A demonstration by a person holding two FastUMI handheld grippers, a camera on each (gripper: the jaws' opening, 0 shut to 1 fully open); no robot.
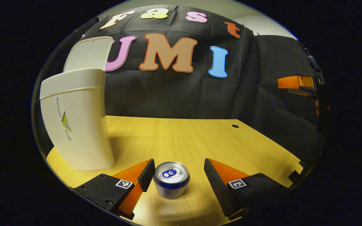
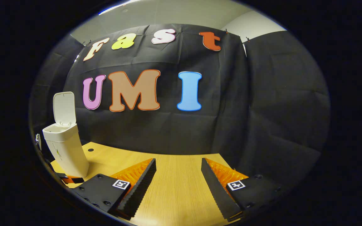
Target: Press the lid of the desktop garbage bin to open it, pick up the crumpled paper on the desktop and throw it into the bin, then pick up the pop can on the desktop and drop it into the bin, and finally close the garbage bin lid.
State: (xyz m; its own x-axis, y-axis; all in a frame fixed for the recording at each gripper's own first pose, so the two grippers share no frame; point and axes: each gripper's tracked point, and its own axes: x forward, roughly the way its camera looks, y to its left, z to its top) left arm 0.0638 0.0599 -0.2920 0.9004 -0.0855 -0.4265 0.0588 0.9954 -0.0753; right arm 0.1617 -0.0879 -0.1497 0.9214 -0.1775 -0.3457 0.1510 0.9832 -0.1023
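In the left gripper view, the left tongs (image 1: pixel 179 172) stood spread around the upright pop can (image 1: pixel 171 179) on the desk (image 1: pixel 181 135), one finger just beside its left flank and the other apart on the right, while the bin (image 1: pixel 79 125) waited at the left with its lid (image 1: pixel 88 53) raised; the right move was judged to be centring the can between the 2 fingers and closing low on its wall before lifting. In the right gripper view, the right tongs (image 2: pixel 178 171) hung spread and empty over bare desk, well apart from the open bin at far left, best kept out of the can's path.
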